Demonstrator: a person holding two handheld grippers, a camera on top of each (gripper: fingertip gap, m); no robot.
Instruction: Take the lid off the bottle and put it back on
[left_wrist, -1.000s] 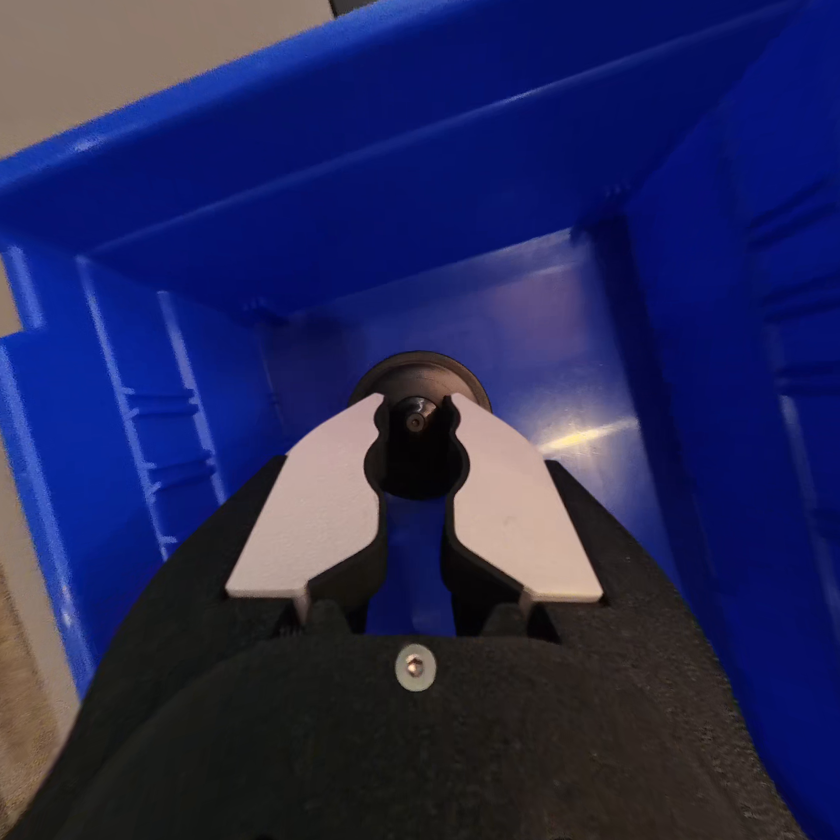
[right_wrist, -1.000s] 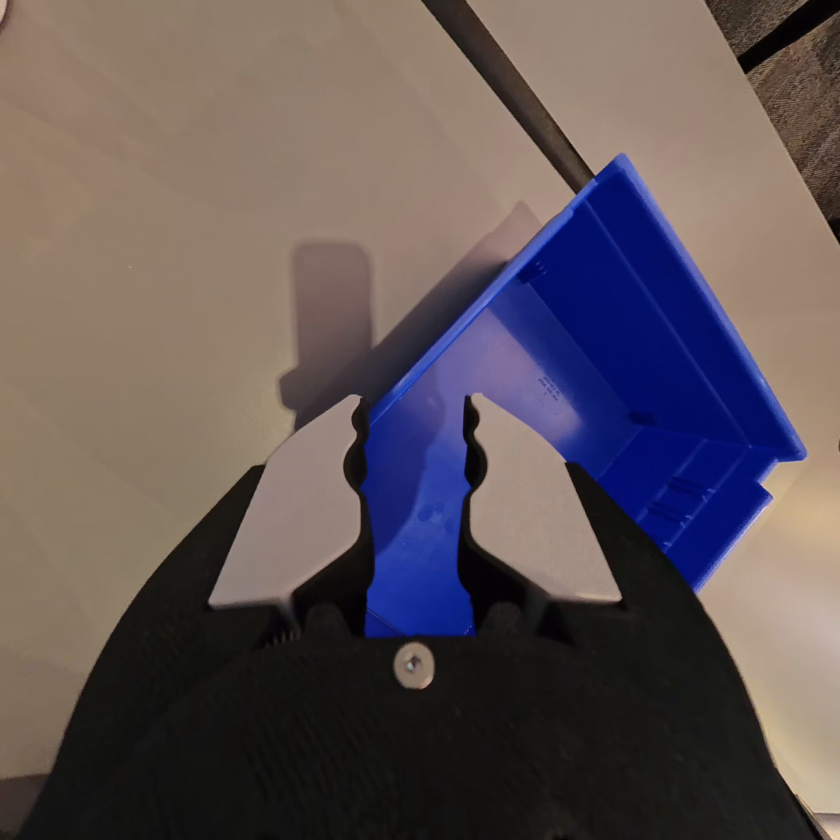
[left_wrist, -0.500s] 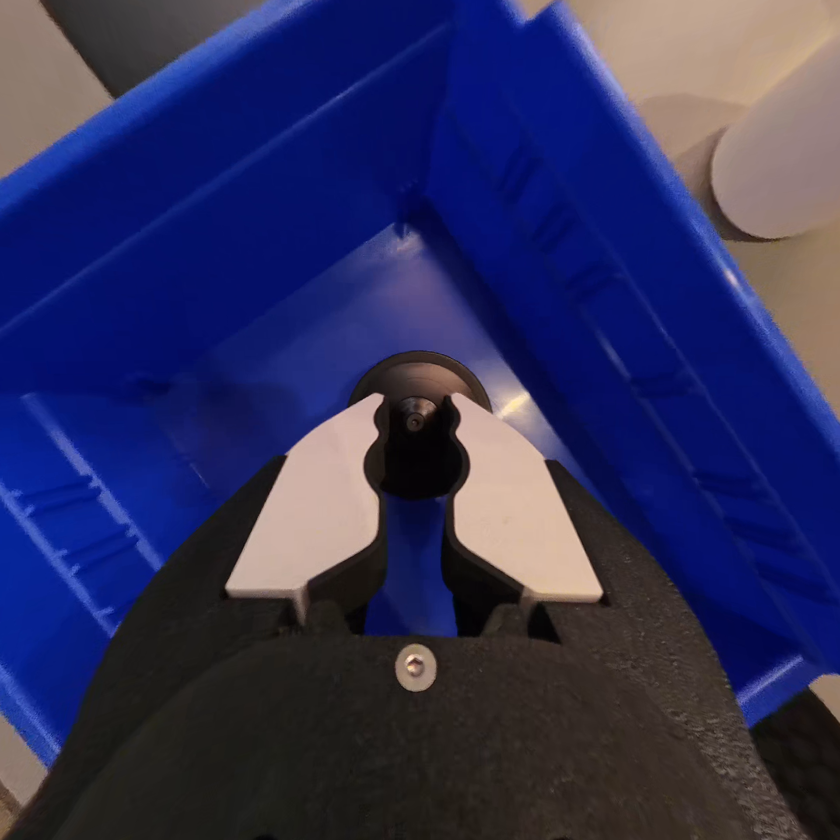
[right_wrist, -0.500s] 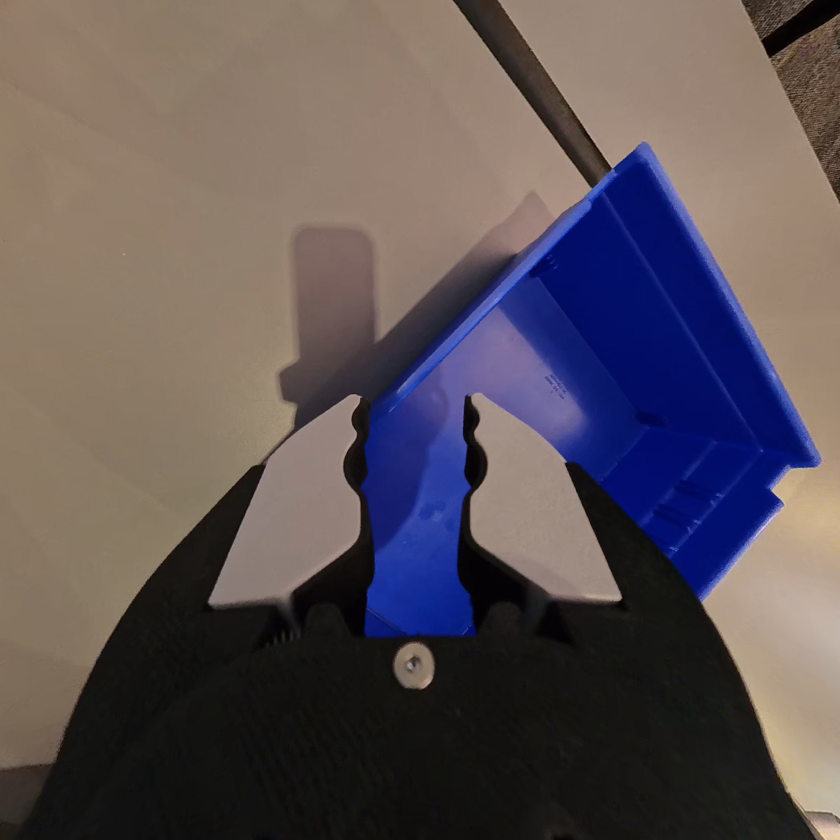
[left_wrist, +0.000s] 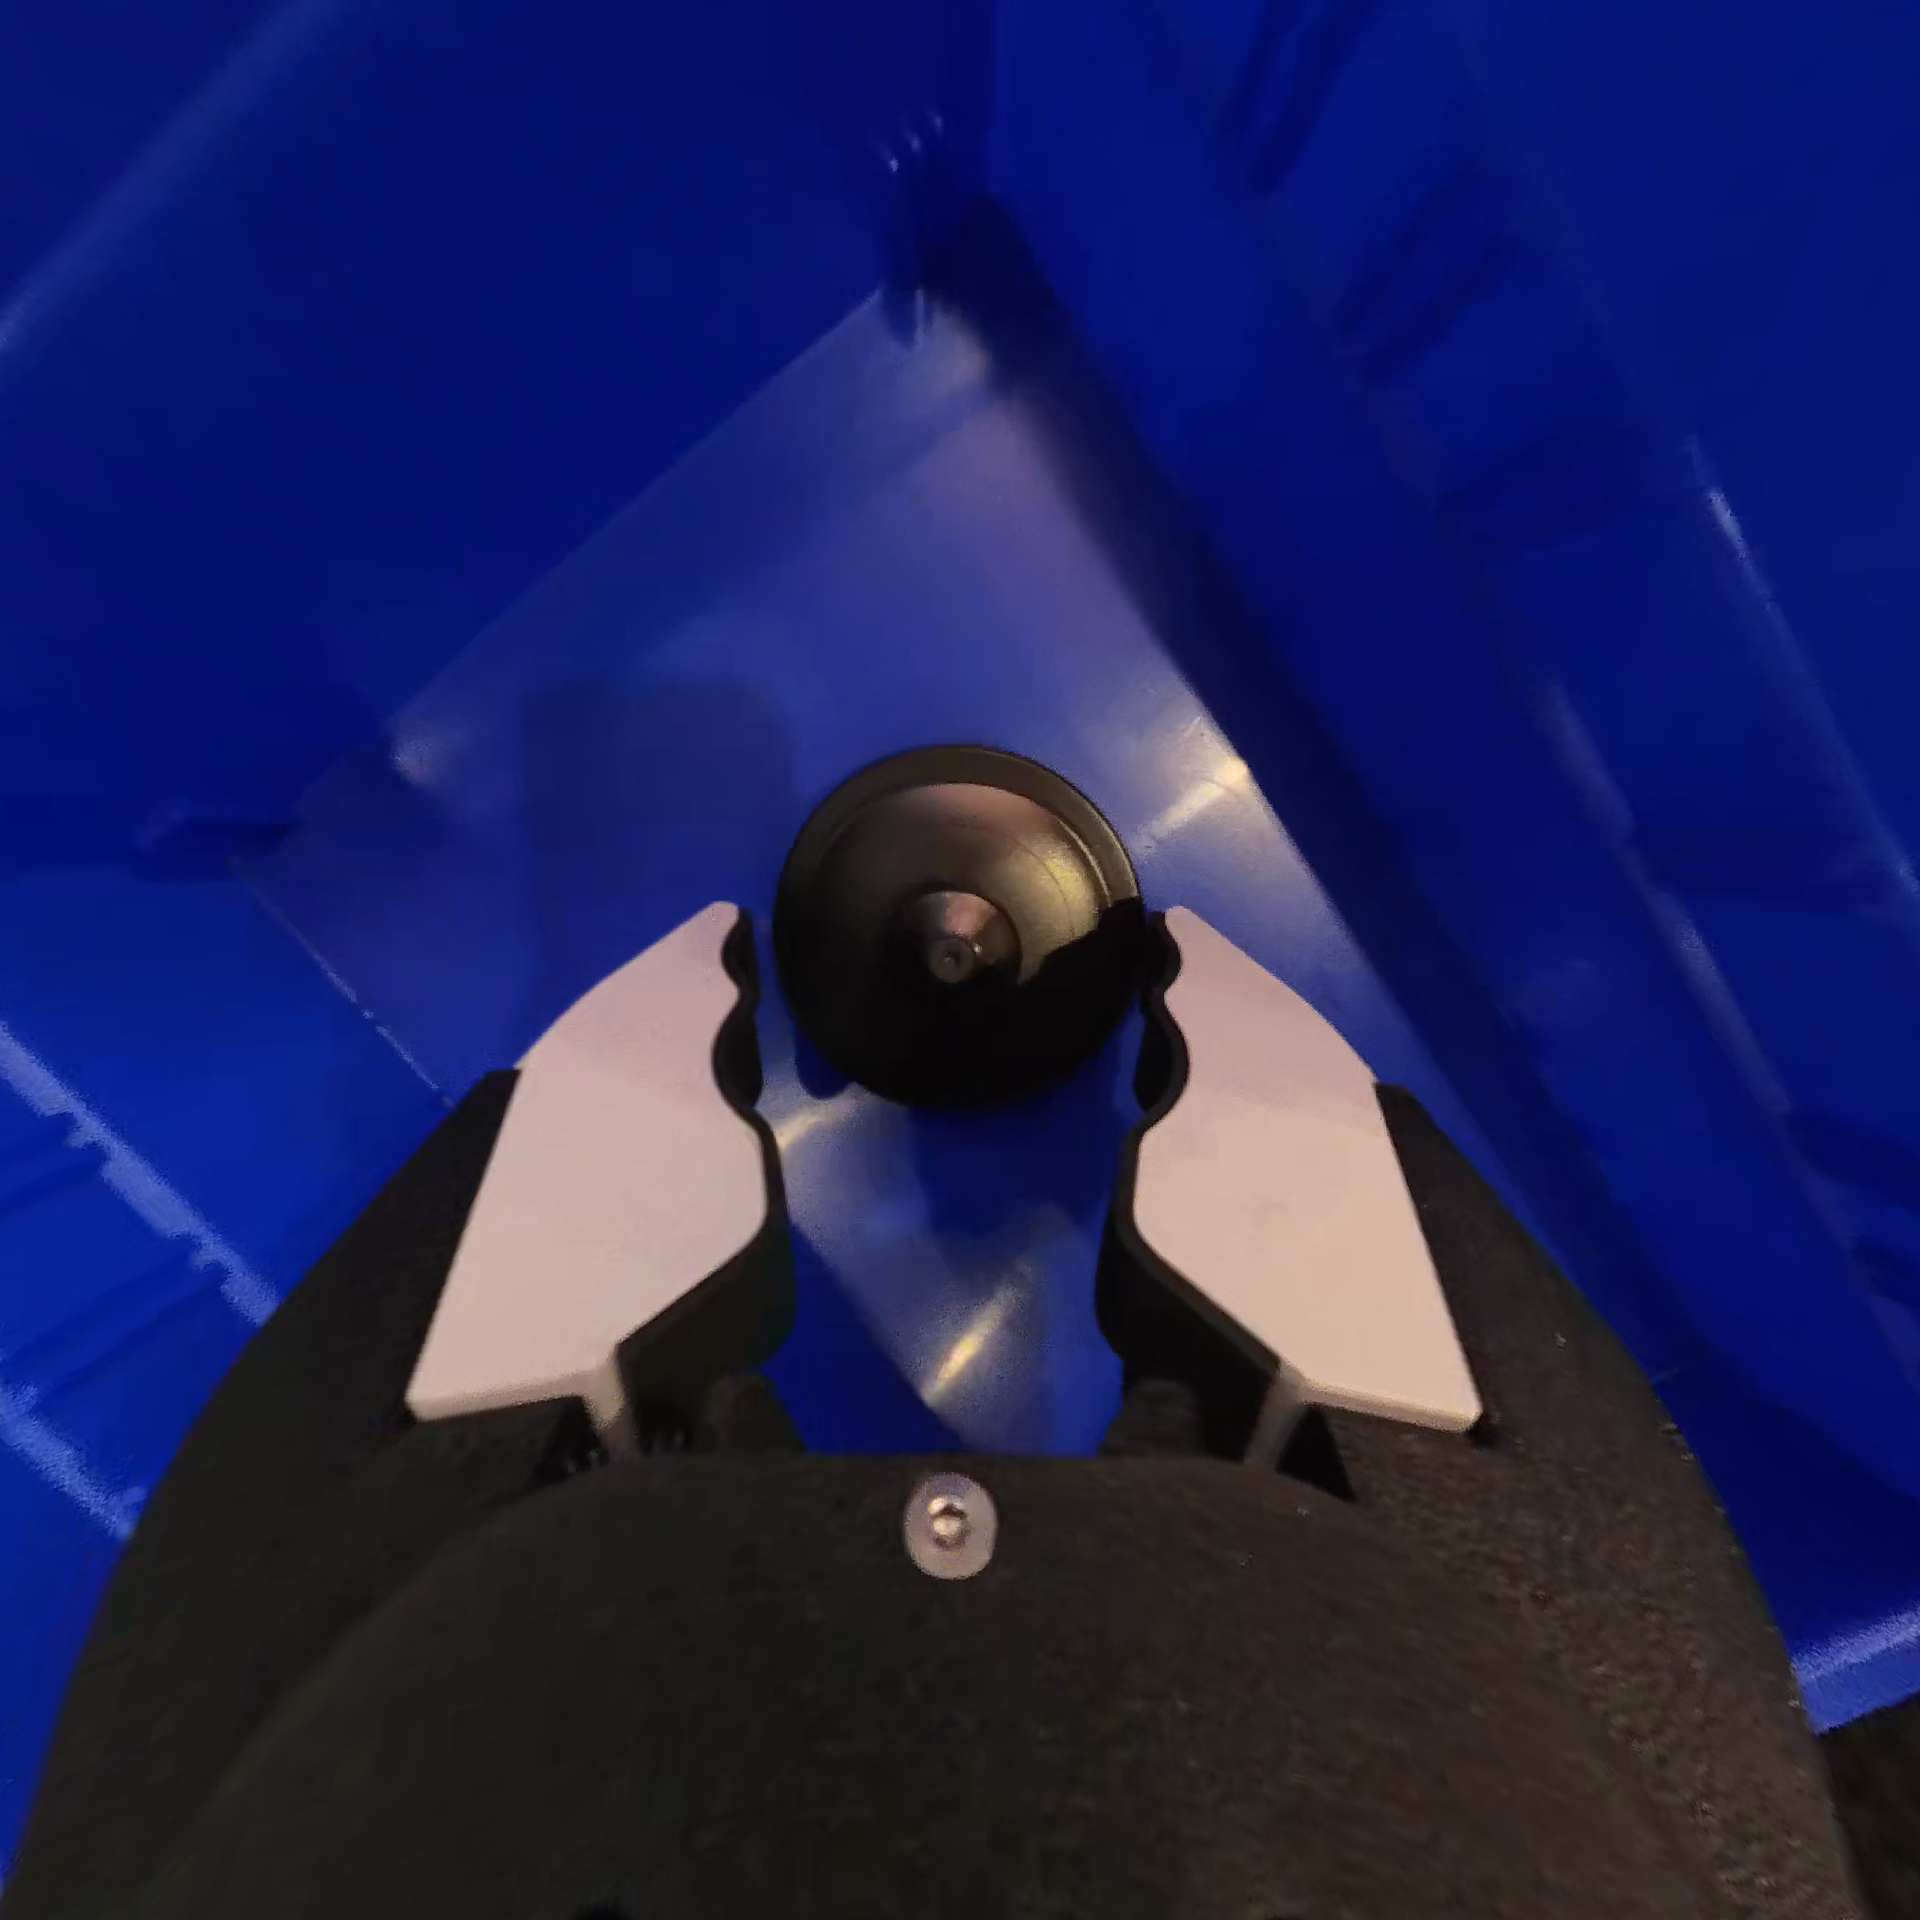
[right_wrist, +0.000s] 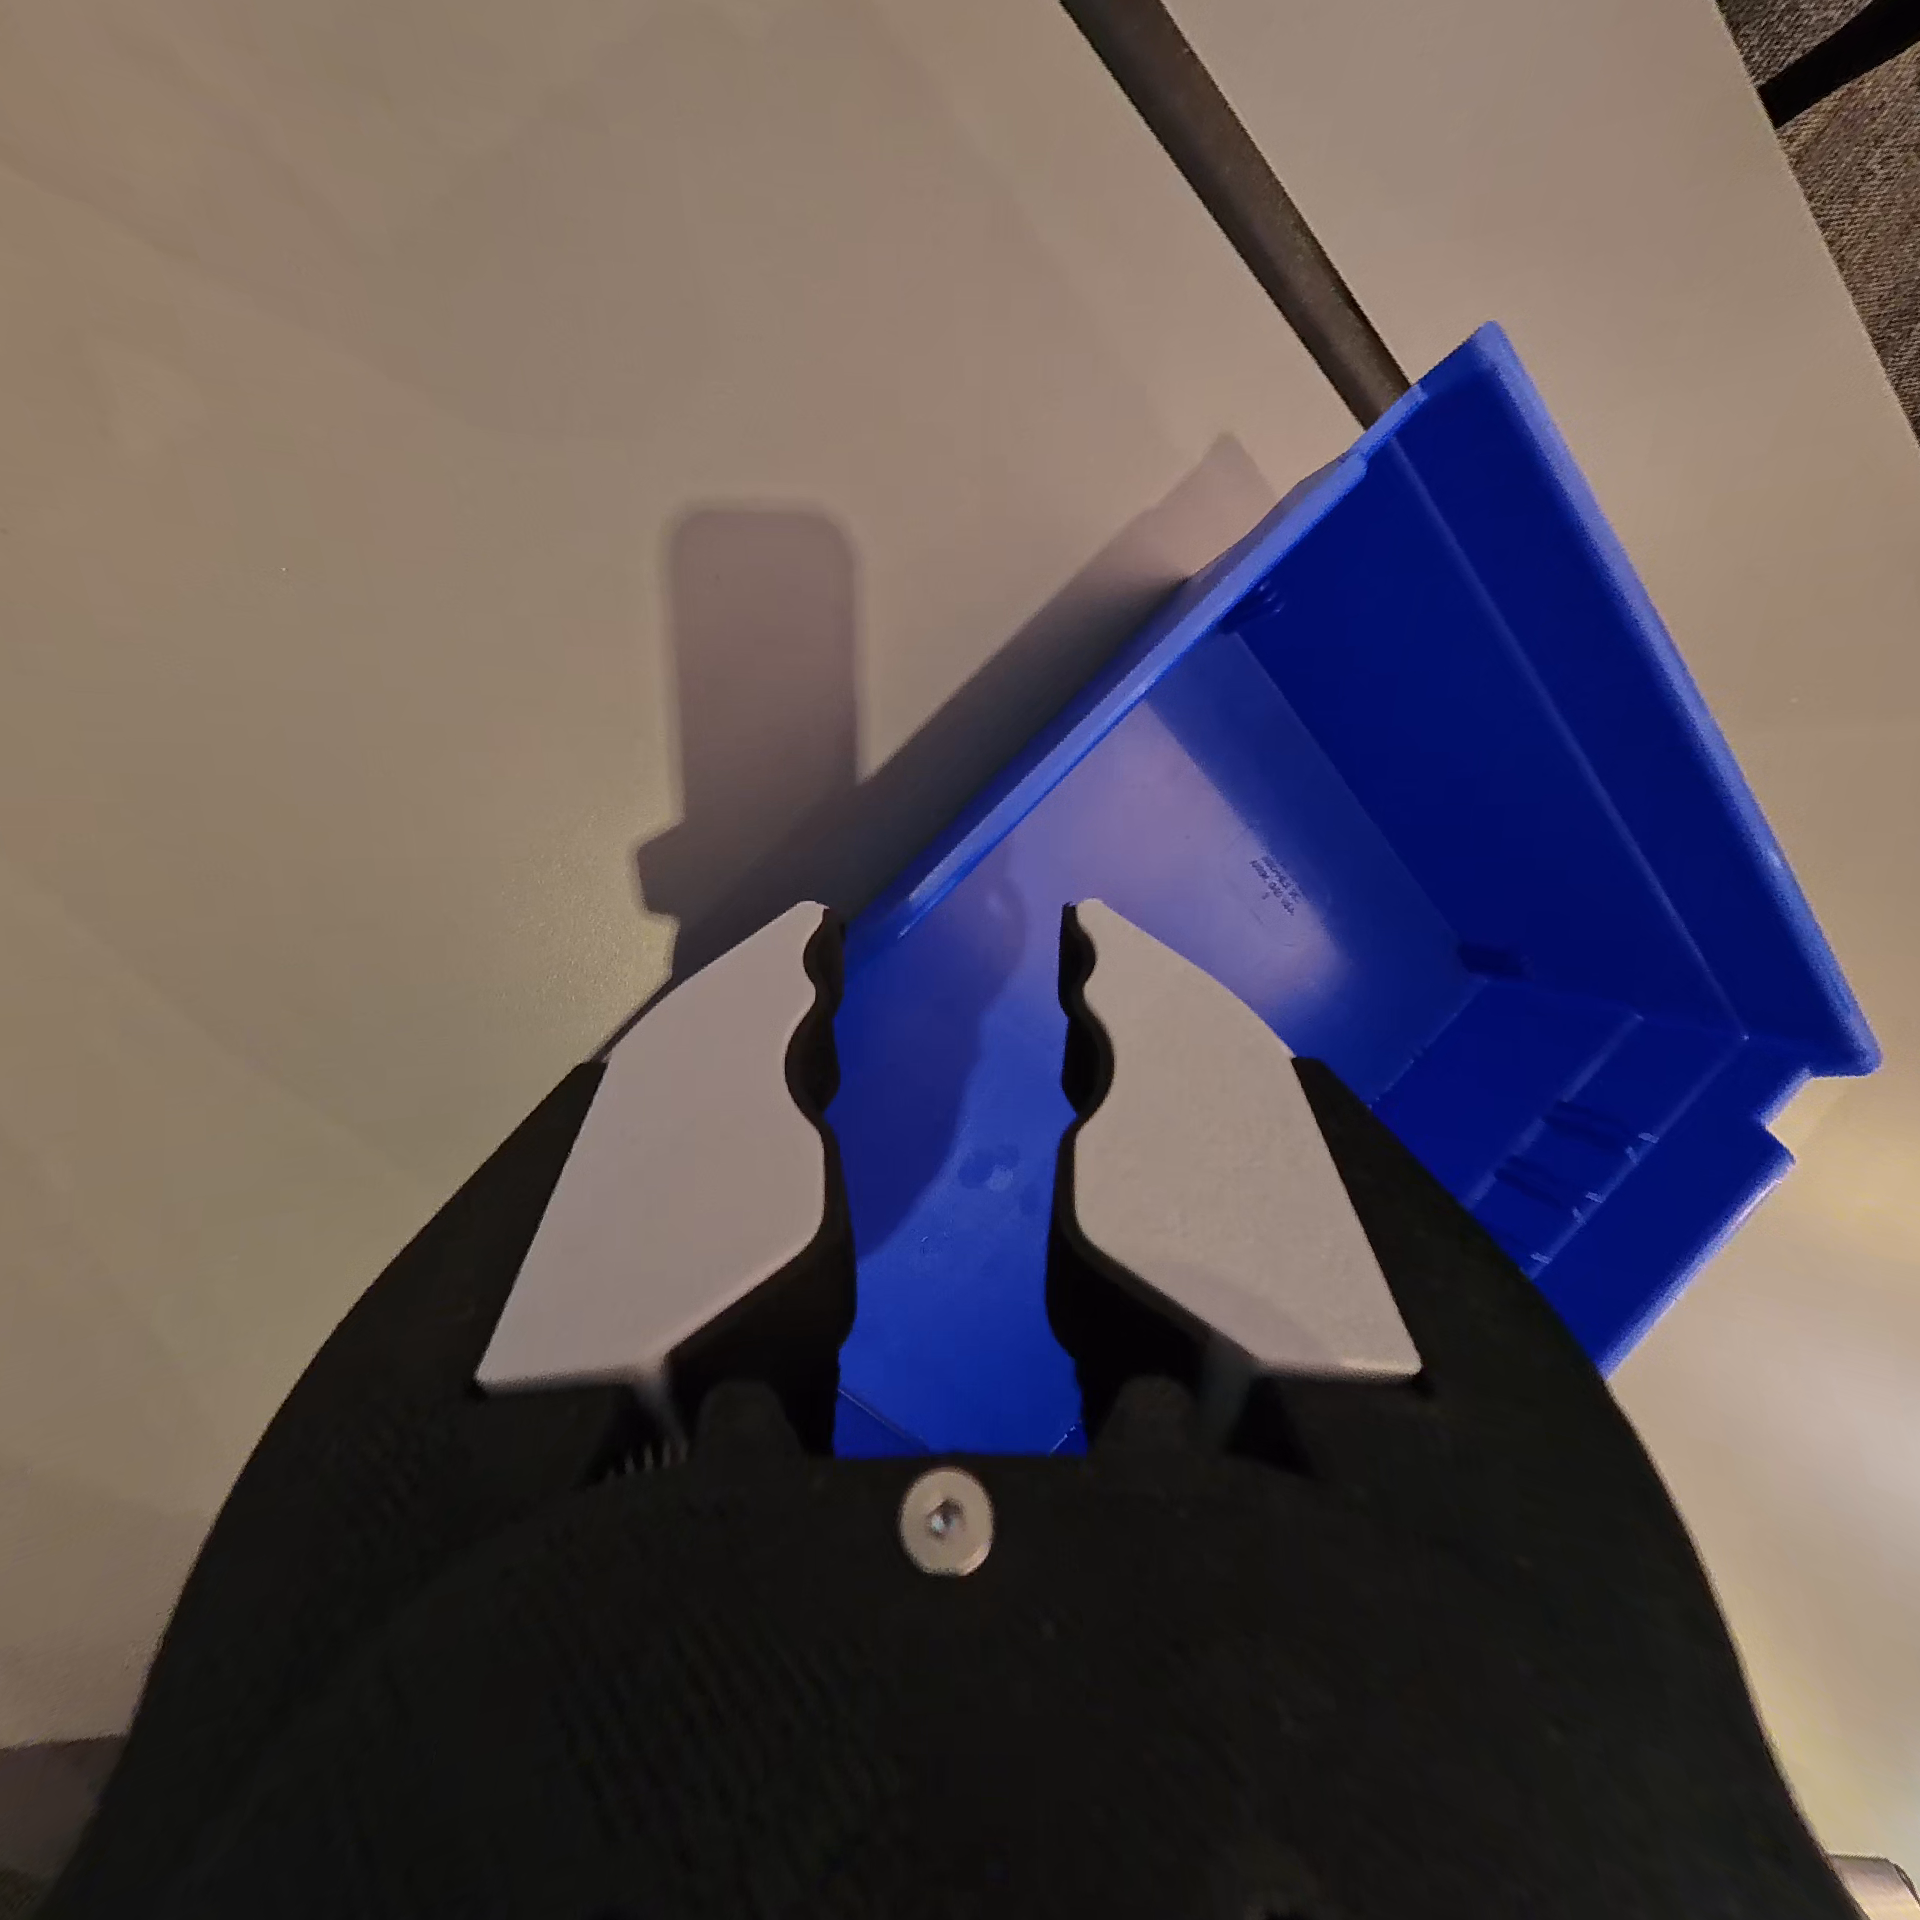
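A round black lid (left_wrist: 883, 862) with a small metal nub at its centre lies on the floor of a blue plastic bin (left_wrist: 416, 416). My left gripper (left_wrist: 948, 920) is open inside the bin. Its fingertips stand on either side of the lid, with a gap on the left side and the right tip at the lid's edge. My right gripper (right_wrist: 945, 912) is open and empty, held above the near end of the same blue bin (right_wrist: 1455, 831). No bottle shows in either view.
The bin stands on a pale table (right_wrist: 416, 416), close to a dark seam (right_wrist: 1226, 187) between two tabletops. Bin walls close in around the left gripper on both sides. Grey carpet (right_wrist: 1860, 156) shows past the table's far right edge.
My left gripper has opened and let go of the black lid, which now lies on the bin floor. The left view has gone deeper into the bin. The right gripper has hardly moved.
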